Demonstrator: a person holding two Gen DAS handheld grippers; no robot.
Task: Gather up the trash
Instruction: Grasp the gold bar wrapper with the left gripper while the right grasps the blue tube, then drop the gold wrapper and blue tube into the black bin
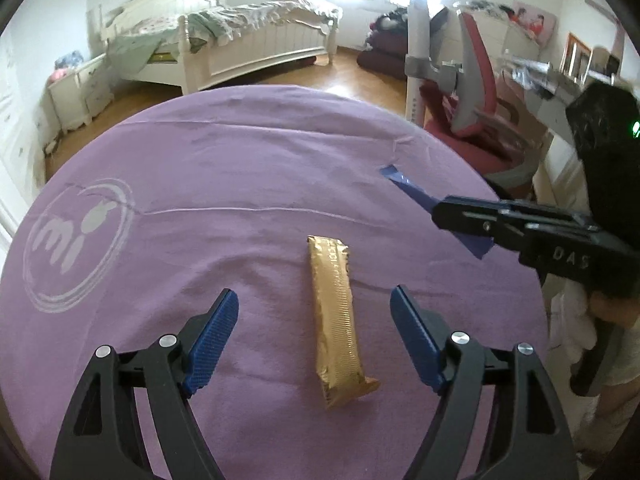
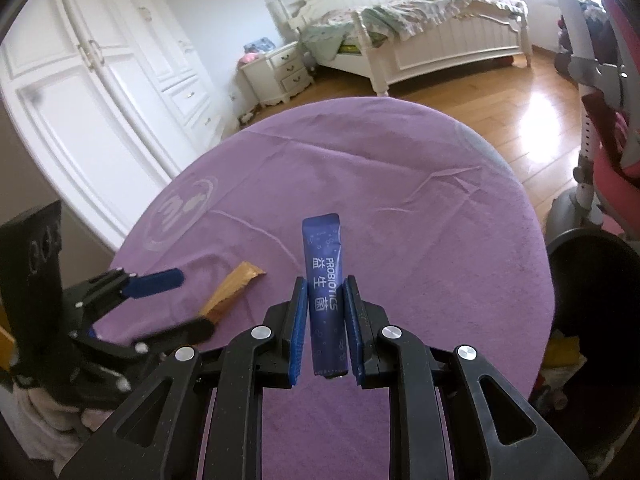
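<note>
- Purple cloth covers the round table, and lower centre of your left wrist view lies the gold sachet, flat and lengthwise, pointing away from you.
- Your left gripper stands with its tongs well apart, one blue pad on each side of the gold sachet and neither touching it. That straddle reads like a line-up for a pinch across the narrow width, the easy way to take a slim packet.
- Over in the right wrist view, centre frame, your right gripper is clamped on the blue probiotics sachet, pads pressing its long edges, the top sticking up past the fingertips.
- Gripping it low and by the sides keeps the flimsy foil upright and clear of the cloth, I'd say.
- At the right edge of that same view sits a dark bin, just beside the table, with coloured scraps inside. Likely that's where the blue one goes.
- From the left wrist view, you see the right gripper at middle right, blue sachet jutting out over the table's edge.
</note>
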